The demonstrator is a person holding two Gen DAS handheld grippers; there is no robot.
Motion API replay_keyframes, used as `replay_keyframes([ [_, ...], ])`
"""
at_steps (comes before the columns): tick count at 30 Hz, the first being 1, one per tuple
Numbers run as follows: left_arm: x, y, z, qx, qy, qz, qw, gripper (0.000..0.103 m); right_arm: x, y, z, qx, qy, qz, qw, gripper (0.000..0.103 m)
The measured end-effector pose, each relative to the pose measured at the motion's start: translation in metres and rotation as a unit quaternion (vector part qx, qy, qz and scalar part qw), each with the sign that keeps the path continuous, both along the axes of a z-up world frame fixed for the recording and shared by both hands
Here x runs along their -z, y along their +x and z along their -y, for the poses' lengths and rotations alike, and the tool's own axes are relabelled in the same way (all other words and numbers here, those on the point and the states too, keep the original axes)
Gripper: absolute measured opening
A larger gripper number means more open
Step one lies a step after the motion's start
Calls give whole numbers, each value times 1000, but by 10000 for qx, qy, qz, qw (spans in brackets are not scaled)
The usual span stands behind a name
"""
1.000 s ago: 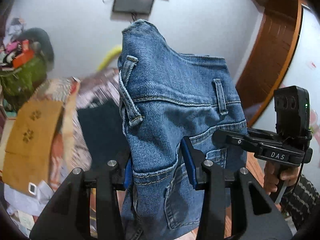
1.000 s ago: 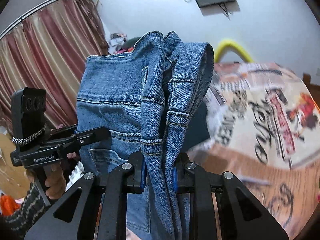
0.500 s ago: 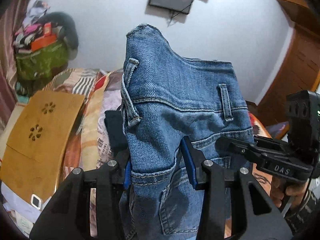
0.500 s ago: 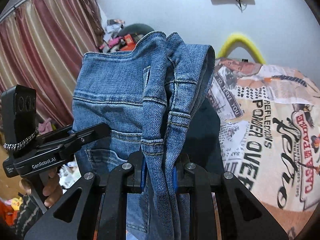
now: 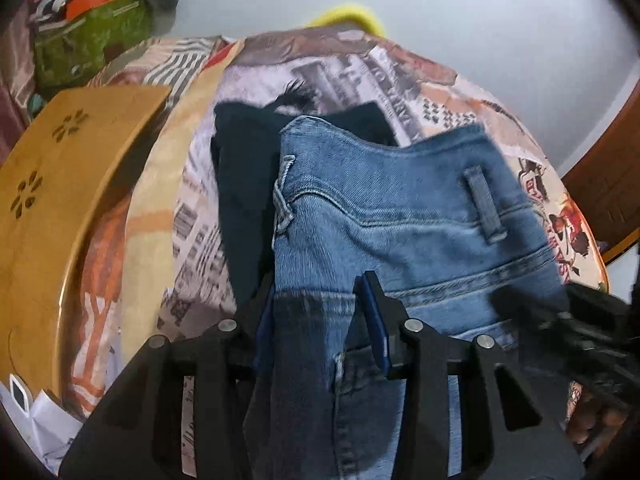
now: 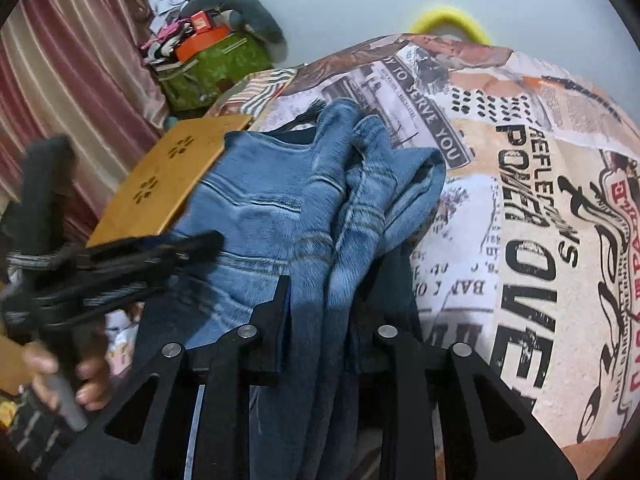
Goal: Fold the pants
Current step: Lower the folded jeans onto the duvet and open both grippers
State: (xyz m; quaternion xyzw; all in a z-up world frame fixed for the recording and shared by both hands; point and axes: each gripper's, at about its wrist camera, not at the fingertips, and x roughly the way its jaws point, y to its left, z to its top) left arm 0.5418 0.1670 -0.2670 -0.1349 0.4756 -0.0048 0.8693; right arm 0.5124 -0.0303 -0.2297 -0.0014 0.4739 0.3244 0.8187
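Observation:
Blue denim jeans (image 5: 400,216) hang between my two grippers, waistband end forward, low over the bed. My left gripper (image 5: 320,316) is shut on one edge of the jeans near a belt loop and back pocket. My right gripper (image 6: 320,300) is shut on the bunched opposite edge of the jeans (image 6: 280,200). Each gripper shows blurred in the other's view: the right one at the right edge of the left wrist view (image 5: 580,328), the left one at the left of the right wrist view (image 6: 120,256). The legs hang below, hidden.
The bed carries a newspaper-print cover (image 6: 520,160). A dark folded garment (image 5: 244,184) lies on it under the jeans. A wooden lap board (image 5: 60,184) lies at the bed's left. A green bag with clutter (image 6: 208,64) stands by the wall, and a wooden door (image 5: 608,184) is at the right.
Both grippers have tipped forward and down with the jeans, from held up against the wall to low over the bed and dark garment. Grips are unchanged.

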Motion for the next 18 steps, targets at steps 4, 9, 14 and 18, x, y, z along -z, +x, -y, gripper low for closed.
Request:
replay_keyframes([
  [4, -14, -23, -5, -84, -95, 38, 9999, 41, -17, -21, 6, -91, -294, 371, 9988, 24],
  [9, -70, -67, 5, 41, 186, 376, 9991, 41, -46, -44, 15, -128, -202, 709, 9972, 24],
  [14, -156, -137, 30, 280, 677, 1131, 9909, 41, -109, -92, 36, -69, 273, 1287, 9913, 24],
  [18, -220, -203, 46, 335, 731, 1782, 9807, 41, -170, -149, 58, -61, 769, 1827, 9801, 24],
])
